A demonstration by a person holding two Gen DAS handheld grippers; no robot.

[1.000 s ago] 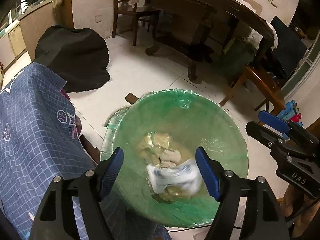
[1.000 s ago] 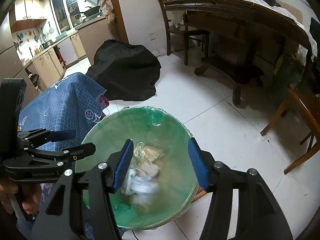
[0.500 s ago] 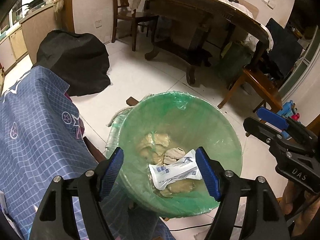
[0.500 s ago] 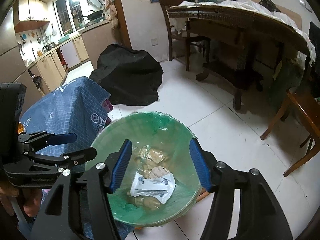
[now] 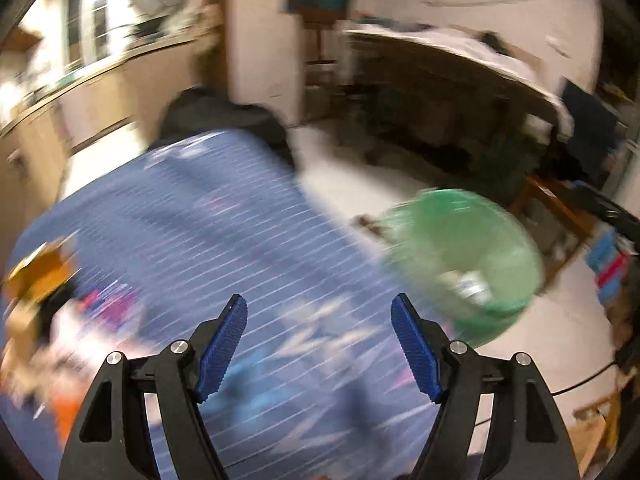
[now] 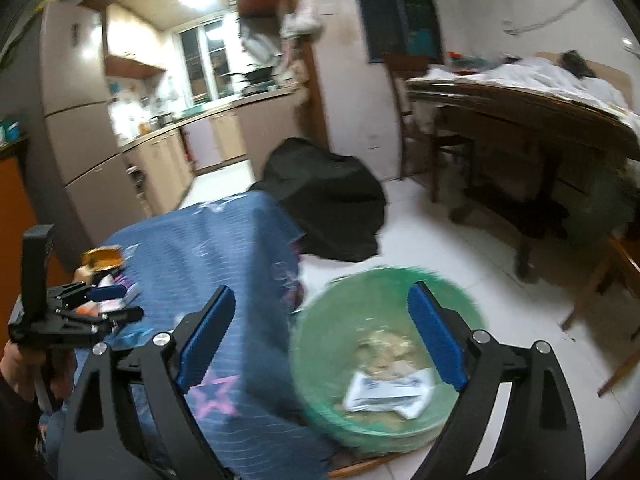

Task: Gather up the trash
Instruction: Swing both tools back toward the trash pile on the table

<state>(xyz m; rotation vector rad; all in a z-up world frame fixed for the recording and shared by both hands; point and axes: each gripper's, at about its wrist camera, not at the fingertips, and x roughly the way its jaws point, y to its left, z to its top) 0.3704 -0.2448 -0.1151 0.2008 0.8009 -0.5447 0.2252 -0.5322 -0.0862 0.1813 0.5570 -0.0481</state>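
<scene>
Bin [image 6: 320,320] beside cloth-covered table's edge [image 6: 292,248], both tools [image 5: 319,343] [image 6: 321,333] spread empty, right just widened, bare floor [image 6: 460,248] beyond.

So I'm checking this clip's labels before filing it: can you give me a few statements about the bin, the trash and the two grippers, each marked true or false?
1. The green-lined bin stands on the floor beside the blue-covered table. True.
2. A white wrapper lies inside the bin. True.
3. The right gripper is clamped on the wrapper. False: its jaws have just been opening and nothing is between them.
4. The left gripper holds a piece of trash. False: it is open and empty.
5. The bin is empty. False: crumpled brownish scraps lie under the wrapper.
</scene>
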